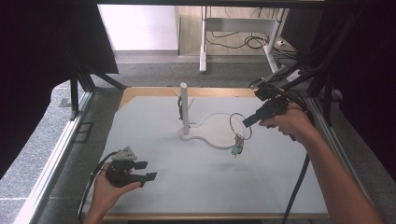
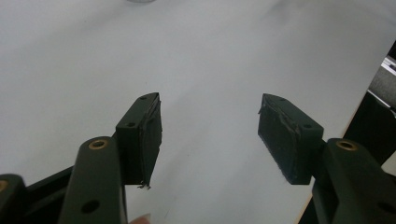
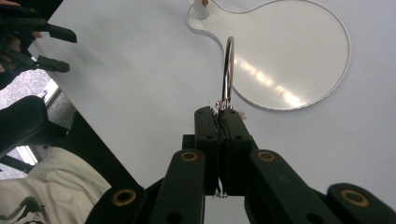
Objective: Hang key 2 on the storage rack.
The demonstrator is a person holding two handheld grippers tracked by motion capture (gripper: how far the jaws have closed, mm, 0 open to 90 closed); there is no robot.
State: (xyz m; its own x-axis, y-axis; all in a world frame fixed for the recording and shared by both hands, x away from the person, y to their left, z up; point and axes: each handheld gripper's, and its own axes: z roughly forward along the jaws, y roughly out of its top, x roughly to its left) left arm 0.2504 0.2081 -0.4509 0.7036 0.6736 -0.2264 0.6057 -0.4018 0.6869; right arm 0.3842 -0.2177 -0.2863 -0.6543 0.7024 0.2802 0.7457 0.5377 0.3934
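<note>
Your right tool (image 3: 218, 112) is clenched on a metal key ring (image 3: 228, 70), lifted above the tabletop (image 1: 187, 177) right of the white peg (image 1: 184, 107). Next, carry it over the peg's top and lower it on. Your left tool (image 2: 210, 126) rests released.

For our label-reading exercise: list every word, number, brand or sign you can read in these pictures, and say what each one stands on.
None can be read.
White garment in the right gripper view: a dark print at its lower edge, too blurred and cut off to read.
Trinkets hanging from the metal ring held by the right hand-held gripper: too small to tell any marking.
</note>
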